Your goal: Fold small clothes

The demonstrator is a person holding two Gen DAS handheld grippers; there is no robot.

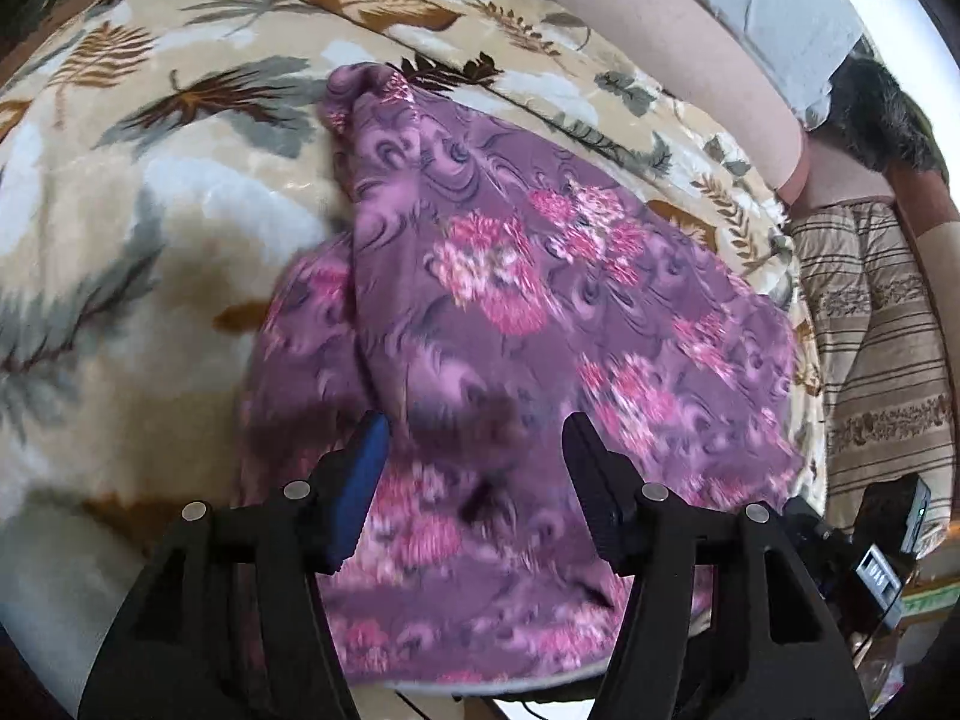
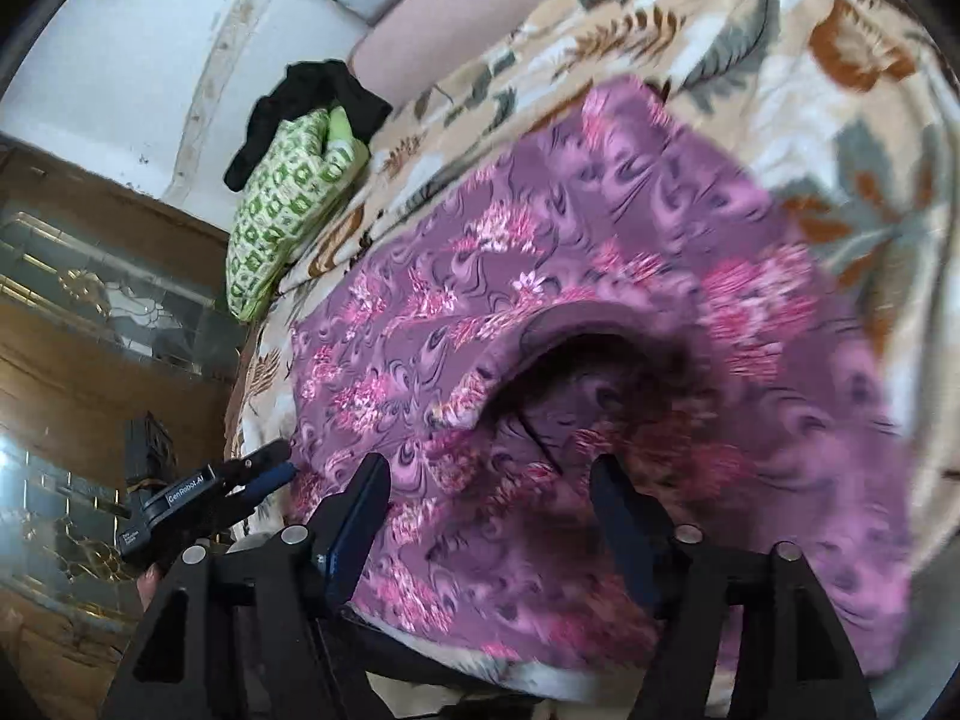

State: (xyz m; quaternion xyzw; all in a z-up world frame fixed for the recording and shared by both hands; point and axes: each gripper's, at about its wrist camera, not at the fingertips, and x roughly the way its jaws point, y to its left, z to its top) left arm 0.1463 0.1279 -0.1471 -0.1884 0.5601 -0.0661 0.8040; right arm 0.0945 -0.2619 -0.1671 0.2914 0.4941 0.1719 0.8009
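A purple garment with pink flowers (image 1: 510, 312) lies spread on a leaf-patterned blanket (image 1: 150, 210). One corner of it is bunched up at the far end. My left gripper (image 1: 474, 438) hovers over its near part, open, with nothing between the fingers. In the right wrist view the same garment (image 2: 600, 240) shows a curved neck opening (image 2: 570, 360) just ahead of my right gripper (image 2: 489, 468). That gripper is also open and holds nothing. The left gripper (image 2: 270, 468) appears there at the garment's left edge.
A green patterned cloth (image 2: 282, 210) and a black cloth (image 2: 312, 96) lie at the blanket's far left corner. A wooden cabinet with glass panes (image 2: 90, 312) stands beside the bed. A striped cloth (image 1: 870, 330) and a pink bolster (image 1: 660, 48) lie at the right.
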